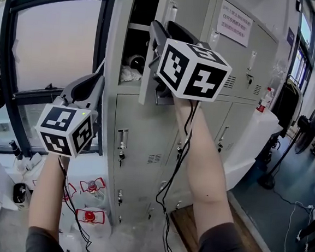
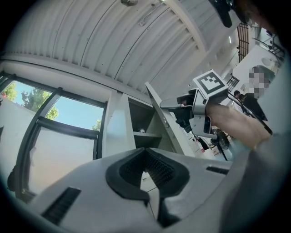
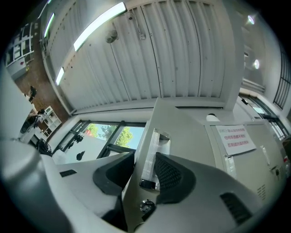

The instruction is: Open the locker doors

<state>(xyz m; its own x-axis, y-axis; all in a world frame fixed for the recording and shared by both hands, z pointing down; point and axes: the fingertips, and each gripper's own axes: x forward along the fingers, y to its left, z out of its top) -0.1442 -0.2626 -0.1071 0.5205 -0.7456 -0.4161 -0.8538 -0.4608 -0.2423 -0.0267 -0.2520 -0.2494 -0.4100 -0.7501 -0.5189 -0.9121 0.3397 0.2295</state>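
Two grippers: right gripper (image 3: 144, 169) clamps ribbed black pads (image 3: 170, 175) on edge of flat pale-grey metal locker door (image 3: 182, 136); left gripper (image 2: 146, 159) closed, empty.

Ajar locker door (image 1: 148, 78) bars 12 o'clock; the open compartment (image 1: 140, 6) at 11 o'clock holds a shelf (image 1: 139, 26) and clutter (image 1: 130, 71).
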